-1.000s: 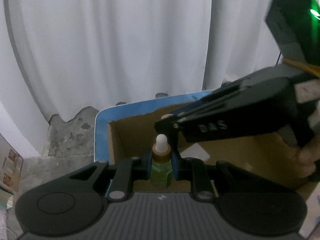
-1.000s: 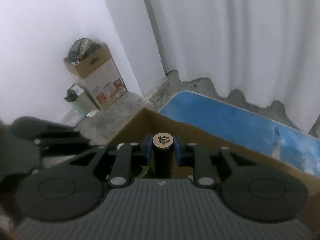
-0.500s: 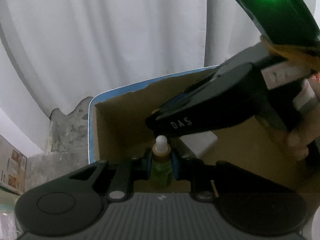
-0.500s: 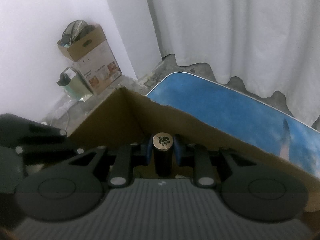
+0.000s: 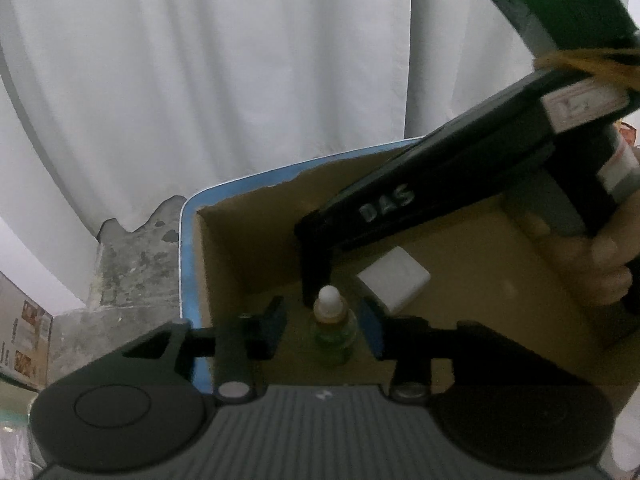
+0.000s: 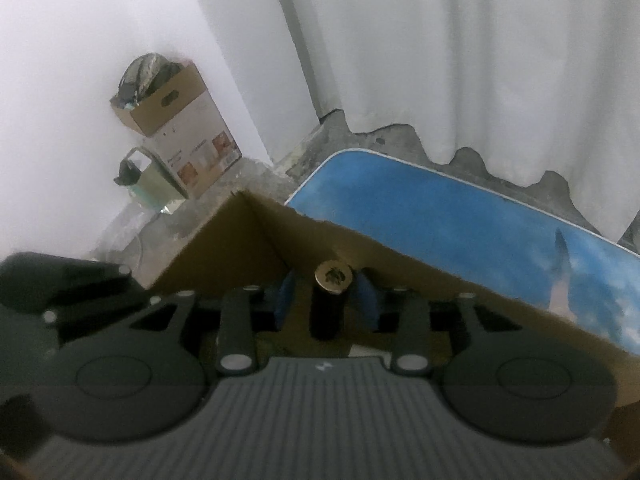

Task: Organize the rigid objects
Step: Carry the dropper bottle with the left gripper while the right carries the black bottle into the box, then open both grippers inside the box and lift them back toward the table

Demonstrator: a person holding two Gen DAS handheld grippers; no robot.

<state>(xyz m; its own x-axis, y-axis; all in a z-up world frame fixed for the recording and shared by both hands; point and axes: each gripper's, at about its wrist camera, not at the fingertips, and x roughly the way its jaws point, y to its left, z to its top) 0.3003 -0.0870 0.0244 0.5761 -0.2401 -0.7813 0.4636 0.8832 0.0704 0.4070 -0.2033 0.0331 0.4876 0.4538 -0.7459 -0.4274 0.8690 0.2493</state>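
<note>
1. My left claw stands apart, its blue pads on either side of the dropper bottle without touching it. The bottle sits upright on the floor of the box, between my fingers.
2. My right claw is spread too, the black tube with a gold cap standing between its pads; a gap shows on the left, and I cannot tell whether the right pad touches it.
3. Seen from my left claw, the right claw reaches down into the box from the upper right, its tip just behind the dropper bottle.
4. A white block lies on the box floor ahead and right of my left claw.
5. The box is plain brown cardboard, resting on a blue worktop with a pale rim.
6. Beyond the worktop hangs a white curtain, with bare grey floor under its hem.
7. Far left of my right claw, a printed carton leans at the white wall, a jug beside it.
</note>
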